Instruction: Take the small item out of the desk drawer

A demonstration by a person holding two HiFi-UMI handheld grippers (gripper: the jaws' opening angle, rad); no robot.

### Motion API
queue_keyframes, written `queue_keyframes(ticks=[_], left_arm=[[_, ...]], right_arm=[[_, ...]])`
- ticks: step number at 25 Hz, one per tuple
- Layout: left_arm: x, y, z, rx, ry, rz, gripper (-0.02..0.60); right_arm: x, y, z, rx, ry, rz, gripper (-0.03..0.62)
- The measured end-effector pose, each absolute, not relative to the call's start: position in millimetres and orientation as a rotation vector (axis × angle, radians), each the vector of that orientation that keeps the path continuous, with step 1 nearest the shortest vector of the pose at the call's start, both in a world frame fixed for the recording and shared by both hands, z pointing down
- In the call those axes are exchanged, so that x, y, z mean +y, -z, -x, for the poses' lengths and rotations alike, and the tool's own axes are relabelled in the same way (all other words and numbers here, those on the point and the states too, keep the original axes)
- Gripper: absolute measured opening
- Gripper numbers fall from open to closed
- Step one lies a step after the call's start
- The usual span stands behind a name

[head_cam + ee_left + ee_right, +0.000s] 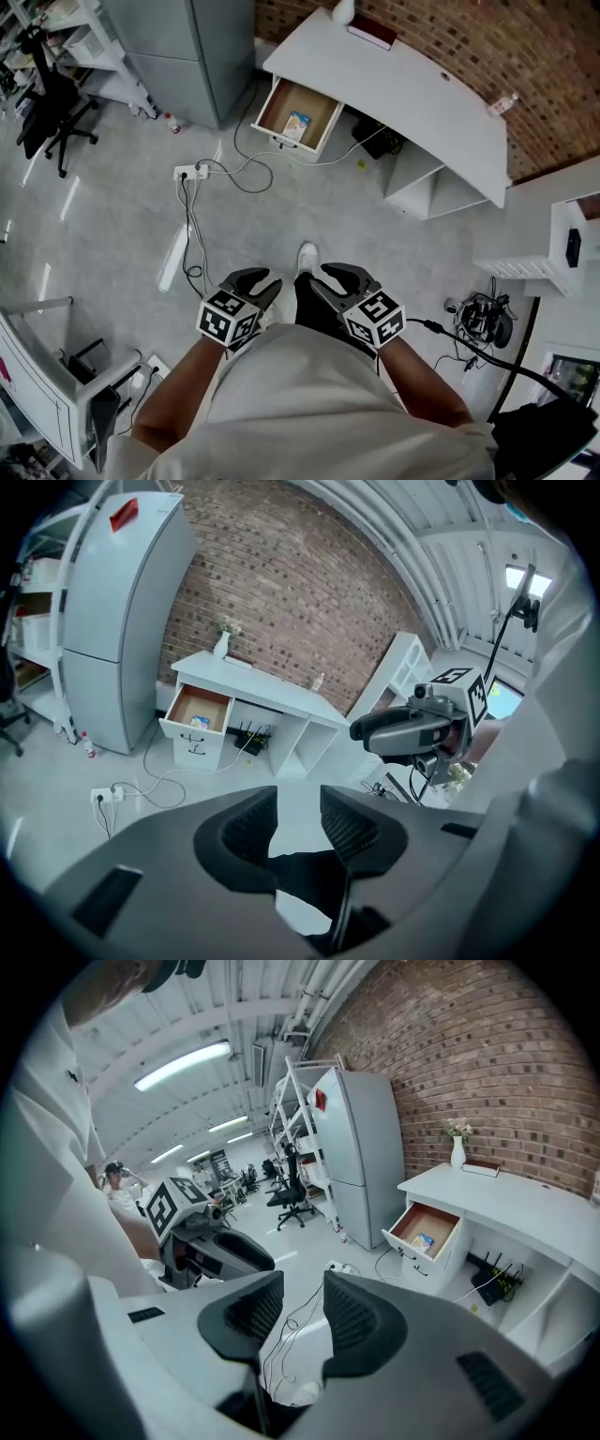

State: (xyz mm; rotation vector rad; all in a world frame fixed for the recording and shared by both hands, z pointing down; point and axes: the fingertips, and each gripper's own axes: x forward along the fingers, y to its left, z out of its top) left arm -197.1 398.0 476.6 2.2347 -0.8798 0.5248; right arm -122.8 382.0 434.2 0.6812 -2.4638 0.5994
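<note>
My left tool (253, 281) and my right tool (339, 277) held low in front of me, jaws of both apart with nothing between them, small item (296, 125) lying in the open drawer (279, 101) of the white surface (403, 94), well away from both tools

The left gripper (255, 279) and right gripper (339, 276) were black, with curved jaws whose inner pads were ribbed. Each carried a white cube (228, 319) printed with black square markers. The person wore a pale short-sleeved top (300, 403), dark trousers (314, 309) and a white shoe (307, 254).
</note>
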Motion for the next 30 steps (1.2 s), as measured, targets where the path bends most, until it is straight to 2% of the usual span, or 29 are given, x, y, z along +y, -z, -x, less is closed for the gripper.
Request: queue_keyframes(ticks=[1,5,10,17,22,30], left_arm=[[388,-479,199,-0.894,-0.538,-2.228,0.153],[333,-478,209,-0.969,-0.554,-2.185,0.153],[243,-474,204,-1.026,-0.605,-2.135,0.153],[106,-482,166,-1.086,-0.669,-2.112,0.156],[31,-511,142,-1.091,-0.719,-2.086,0.192],[-67,-578,126,-1.021,-0.836,-2.034,0.256]], right_arm=[[371,-438,122,-2.464,-0.613,-0.678,0.141],[318,-443,124,-2.476,-0.626,-0.607,0.045],[221,-437,114,-2.496,-0.596,-0.546,0.034],[94,-440,62,-2.502,-0.585,-0.559,0.032],[38,-461,32,-2.476,-0.638,-0.618,0.032],[-25,-485,25,-2.448,-0.729,-0.705,0.033]])
